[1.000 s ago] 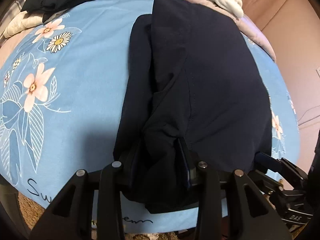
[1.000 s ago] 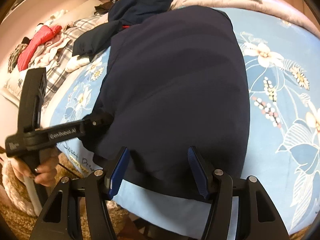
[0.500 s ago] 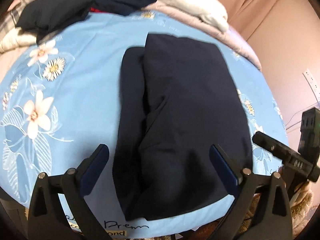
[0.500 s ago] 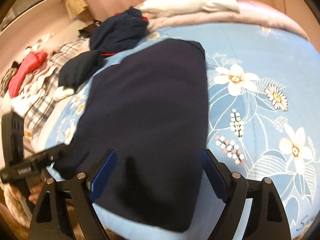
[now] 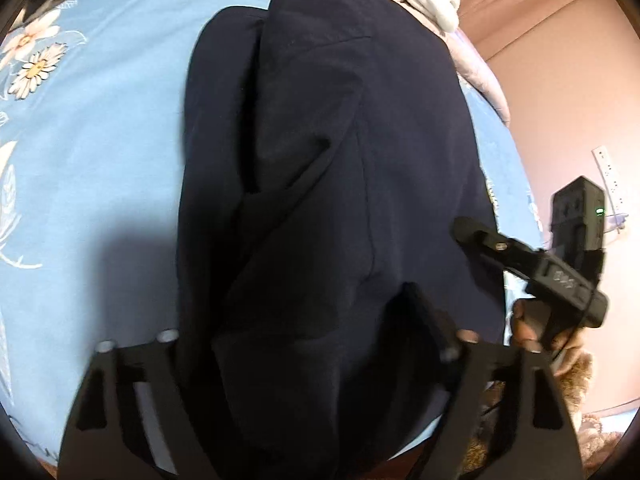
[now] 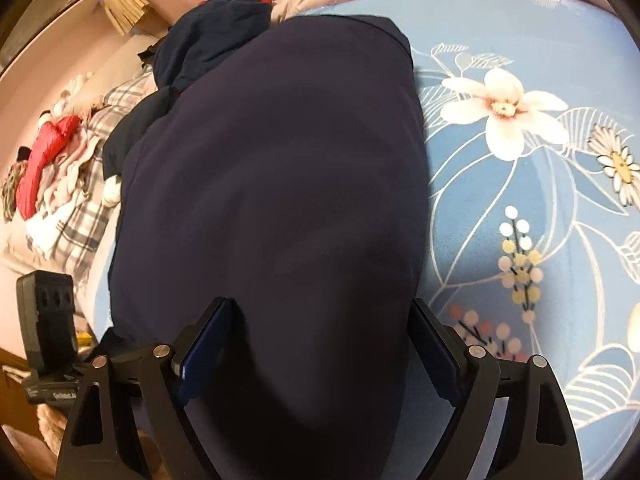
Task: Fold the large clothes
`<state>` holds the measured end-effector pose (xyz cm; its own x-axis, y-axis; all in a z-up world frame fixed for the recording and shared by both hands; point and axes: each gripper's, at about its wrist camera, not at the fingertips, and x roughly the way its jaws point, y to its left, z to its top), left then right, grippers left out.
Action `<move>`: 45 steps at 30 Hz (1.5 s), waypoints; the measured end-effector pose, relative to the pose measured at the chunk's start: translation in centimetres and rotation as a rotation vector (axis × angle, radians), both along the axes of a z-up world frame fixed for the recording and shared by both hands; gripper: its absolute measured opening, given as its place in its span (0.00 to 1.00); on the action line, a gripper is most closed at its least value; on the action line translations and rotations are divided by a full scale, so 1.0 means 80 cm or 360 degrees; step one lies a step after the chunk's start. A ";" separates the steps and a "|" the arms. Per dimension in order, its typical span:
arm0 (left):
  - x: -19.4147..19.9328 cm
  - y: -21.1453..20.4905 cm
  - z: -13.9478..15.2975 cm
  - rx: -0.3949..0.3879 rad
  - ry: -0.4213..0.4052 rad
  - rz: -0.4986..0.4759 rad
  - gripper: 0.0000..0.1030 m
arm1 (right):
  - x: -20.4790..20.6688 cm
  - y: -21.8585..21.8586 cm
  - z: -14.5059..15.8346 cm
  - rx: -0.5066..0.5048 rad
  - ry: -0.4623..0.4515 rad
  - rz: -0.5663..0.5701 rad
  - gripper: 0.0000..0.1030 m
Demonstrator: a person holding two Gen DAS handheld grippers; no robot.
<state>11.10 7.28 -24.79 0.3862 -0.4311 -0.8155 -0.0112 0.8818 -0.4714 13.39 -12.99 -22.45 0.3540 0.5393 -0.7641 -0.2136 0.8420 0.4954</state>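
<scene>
Both hand-held grippers have come in closer to the near end of the folded navy garment (image 5: 320,160) than half a second ago, so the cloth fills more of each view. It lies lengthwise on the blue floral bedsheet (image 5: 100,120), running from 6 o'clock up to 12 o'clock in both wrist views.

Jaws of the left hand-held gripper (image 5: 312,344) have just been closing from their widest; they stand part open astride the bunched near edge of the garment, with cloth between them. That end is dark and blurred, so they seem not to pinch it yet, though I cannot be sure.

Jaws of the right hand-held gripper (image 6: 318,344) have just been opening and stand wide; the garment's near edge lies between the blue pads (image 6: 434,356), which do not press on it. Seen from the left wrist, this gripper sits at 3 o'clock, a hand (image 5: 536,332) wrapped round its handle.

A pile of dark clothes (image 6: 212,36) lies at 11 o'clock in the right wrist view, touching the garment's far corner. A red item (image 6: 44,160) rests on plaid fabric (image 6: 80,208) at 9 o'clock.
</scene>
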 end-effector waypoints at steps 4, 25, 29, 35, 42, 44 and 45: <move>-0.003 -0.012 0.009 0.0060 -0.0027 -0.0006 0.50 | -0.010 0.002 0.006 -0.0038 -0.0051 -0.0010 0.57; -0.006 -0.139 0.099 0.0221 -0.0373 -0.0224 0.27 | -0.072 -0.072 0.086 -0.0125 -0.0441 -0.0257 0.19; -0.001 -0.157 0.078 0.0237 -0.0311 -0.0252 0.27 | -0.068 -0.085 0.069 -0.0154 -0.0350 -0.0311 0.19; 0.007 -0.155 0.062 0.0298 -0.0232 -0.0219 0.36 | -0.057 -0.084 0.054 -0.0183 -0.0267 -0.0355 0.25; -0.002 -0.137 0.074 0.0328 -0.0229 -0.0152 0.61 | -0.066 -0.077 0.062 -0.0295 -0.0252 -0.0440 0.64; -0.008 -0.128 0.084 0.0338 -0.0255 -0.0136 0.69 | -0.075 -0.077 0.075 -0.0341 -0.0317 -0.0479 0.74; -0.012 -0.126 0.089 0.0340 -0.0271 -0.0129 0.71 | -0.077 -0.078 0.079 -0.0350 -0.0332 -0.0492 0.79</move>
<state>10.15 -2.82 -17.63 0.4965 -0.2912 -0.8177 0.1266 0.9563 -0.2636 7.26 -19.22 -16.14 0.6323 0.2162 -0.7439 -0.0112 0.9627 0.2702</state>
